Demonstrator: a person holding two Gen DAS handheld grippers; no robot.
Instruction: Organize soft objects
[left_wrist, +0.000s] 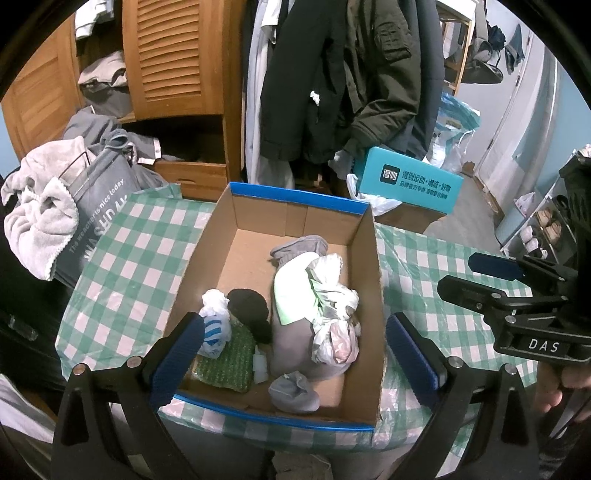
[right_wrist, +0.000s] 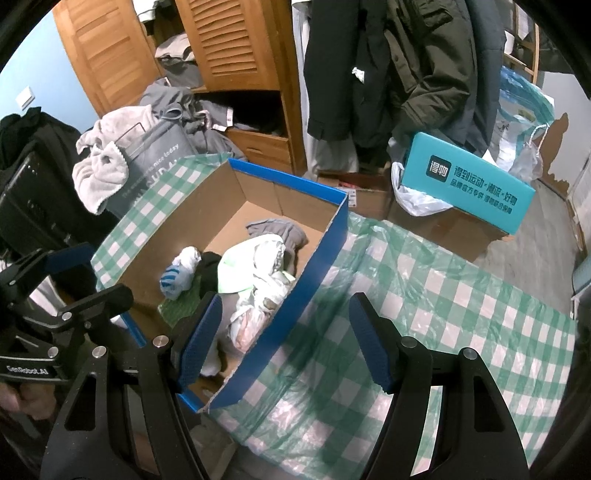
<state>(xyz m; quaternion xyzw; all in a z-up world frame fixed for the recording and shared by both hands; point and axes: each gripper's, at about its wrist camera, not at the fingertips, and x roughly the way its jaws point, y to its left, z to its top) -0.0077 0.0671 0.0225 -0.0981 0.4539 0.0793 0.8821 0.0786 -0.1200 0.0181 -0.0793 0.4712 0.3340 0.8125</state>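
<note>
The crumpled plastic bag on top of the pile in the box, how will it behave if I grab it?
The crumpled plastic bag looks thin and creased, so it will likely crush flat and weigh little. Its glossy film may slip between the fingers. It drapes over the grey garment, so lifting it might drag that along.

We see a brown cardboard box (left_wrist: 255, 221) edged in blue on a green-and-white checked cloth (left_wrist: 129, 251), holding a blue-striped white sock (left_wrist: 214, 332), a green textured pad (left_wrist: 225, 363), a black bundle (left_wrist: 249, 306), beside a teal box (left_wrist: 410, 181).
</note>
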